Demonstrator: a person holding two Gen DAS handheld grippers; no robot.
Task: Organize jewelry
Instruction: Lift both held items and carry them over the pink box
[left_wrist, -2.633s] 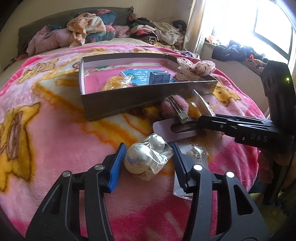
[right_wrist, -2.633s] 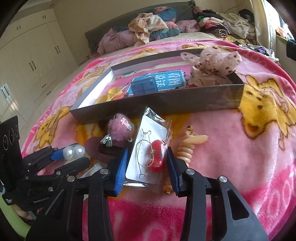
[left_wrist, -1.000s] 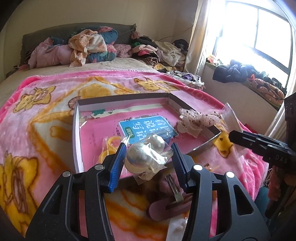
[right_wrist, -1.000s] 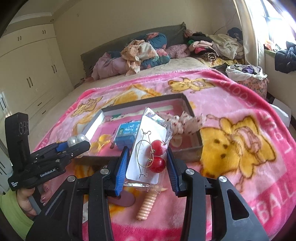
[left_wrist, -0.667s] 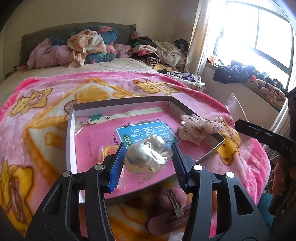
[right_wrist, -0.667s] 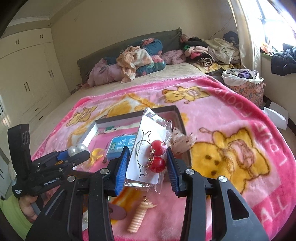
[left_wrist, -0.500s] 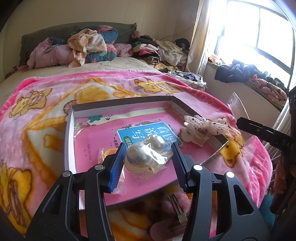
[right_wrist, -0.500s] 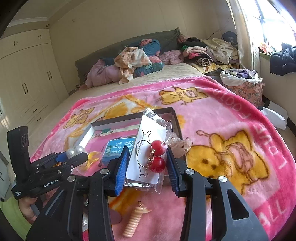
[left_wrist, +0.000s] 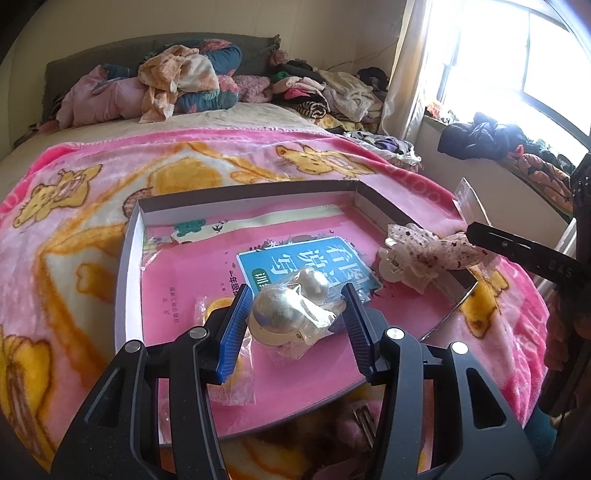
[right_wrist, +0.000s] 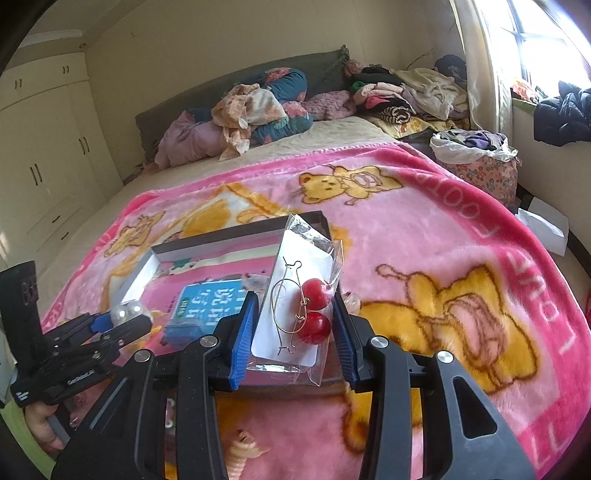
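Note:
My left gripper (left_wrist: 293, 326) is shut on a clear bag of large pearl earrings (left_wrist: 291, 314), held just above the pink floor of a shallow grey box (left_wrist: 127, 280). A blue booklet (left_wrist: 306, 262), a spotted hair bow (left_wrist: 428, 253) and a small bag with a yellow piece (left_wrist: 212, 308) lie in the box. My right gripper (right_wrist: 293, 332) is shut on a clear packet of red cherry earrings (right_wrist: 308, 314), above the box's near right side (right_wrist: 221, 240). The left gripper (right_wrist: 122, 325) with its pearls shows at the left of the right wrist view.
The box sits on a pink bear-print blanket (left_wrist: 74, 229) on a bed. A cream spiral hair tie (right_wrist: 242, 456) and a fuzzy pink clip (left_wrist: 343, 424) lie in front of the box. Piled clothes (left_wrist: 177, 88) fill the far end; a wardrobe (right_wrist: 40, 155) stands left, a window (left_wrist: 517, 66) right.
Both grippers have moved forward over the box with their packets still held. The box now lies closer and lower in both views, with the pearls over its floor.

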